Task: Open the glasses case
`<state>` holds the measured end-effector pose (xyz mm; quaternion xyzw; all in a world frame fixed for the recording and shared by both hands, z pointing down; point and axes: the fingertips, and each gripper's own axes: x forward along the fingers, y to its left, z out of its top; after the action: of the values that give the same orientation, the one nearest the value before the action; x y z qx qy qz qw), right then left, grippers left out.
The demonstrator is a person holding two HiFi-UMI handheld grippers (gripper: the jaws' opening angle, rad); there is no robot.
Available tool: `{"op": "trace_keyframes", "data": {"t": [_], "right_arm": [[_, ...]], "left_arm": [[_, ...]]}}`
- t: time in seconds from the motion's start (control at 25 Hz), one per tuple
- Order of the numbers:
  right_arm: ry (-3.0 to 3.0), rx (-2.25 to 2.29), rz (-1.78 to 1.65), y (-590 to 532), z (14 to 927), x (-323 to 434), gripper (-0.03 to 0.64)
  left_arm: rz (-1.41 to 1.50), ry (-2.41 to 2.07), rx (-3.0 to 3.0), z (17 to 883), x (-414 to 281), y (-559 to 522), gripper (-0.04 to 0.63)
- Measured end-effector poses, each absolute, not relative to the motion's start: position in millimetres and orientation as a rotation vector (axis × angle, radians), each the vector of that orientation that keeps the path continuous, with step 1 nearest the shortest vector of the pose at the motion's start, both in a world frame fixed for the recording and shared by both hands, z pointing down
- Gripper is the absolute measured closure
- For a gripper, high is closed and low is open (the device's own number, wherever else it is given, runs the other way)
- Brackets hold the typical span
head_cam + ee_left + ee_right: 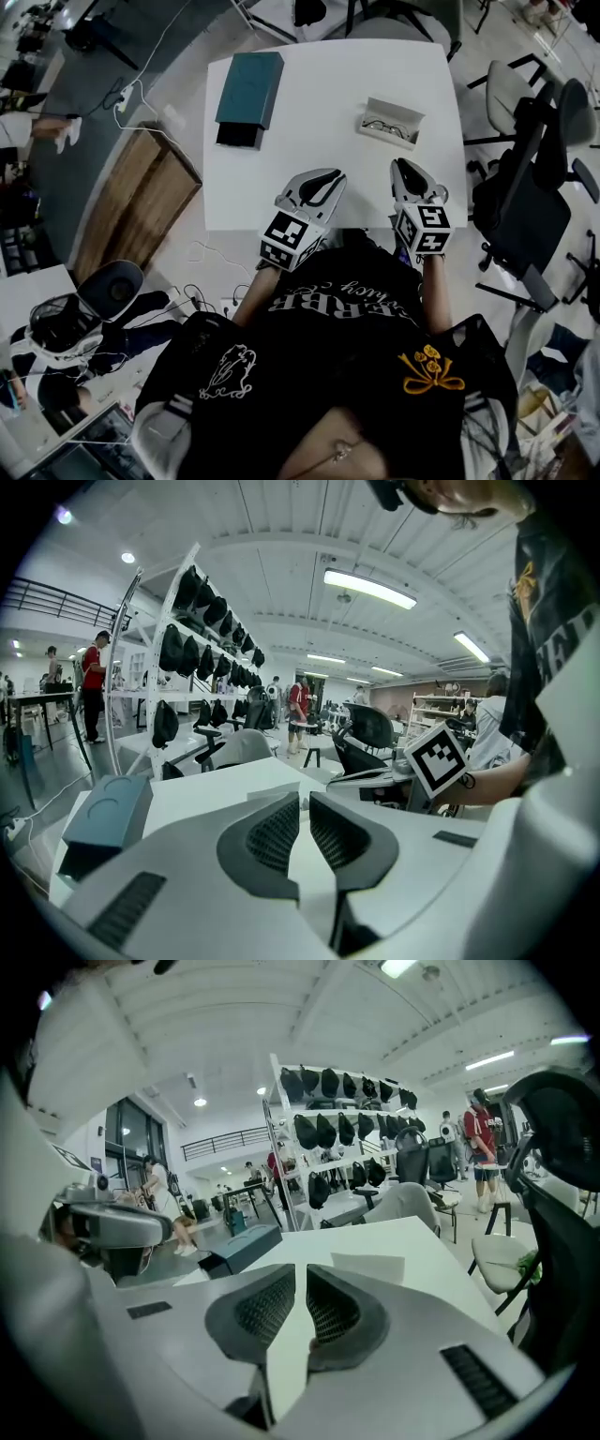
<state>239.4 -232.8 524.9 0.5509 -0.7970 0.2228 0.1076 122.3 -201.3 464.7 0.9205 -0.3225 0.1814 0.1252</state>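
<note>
In front of you, count one white table, one teal box, one glasses case and one pair of glasses. You hold two grippers: one left gripper, one right gripper. Count one wooden panel beside the table.

Head view looks steeply down; both gripper views skim the table.
</note>
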Motion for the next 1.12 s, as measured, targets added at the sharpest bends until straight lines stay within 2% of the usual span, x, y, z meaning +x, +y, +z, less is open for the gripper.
{"op": "trace_keyframes", "data": {"t": [0.44,0.6,1.12], "right_arm": [[-2.432,1.633,0.665,-157.7,493.9,156.9,0.566],[-2.448,1.643,0.645,-132.1,485.3,135.1,0.595],[-2.476,1.601,0.595,-46.8,461.8,69.9,0.601]], "left_arm": [[0.467,-0.979,2.697,452.4,46.5,-134.8,0.548],[0.430,-0.972,2.703,451.9,30.3,-106.5,0.548],[0.383,-0.954,2.705,457.8,-14.4,-27.1,0.548]]}}
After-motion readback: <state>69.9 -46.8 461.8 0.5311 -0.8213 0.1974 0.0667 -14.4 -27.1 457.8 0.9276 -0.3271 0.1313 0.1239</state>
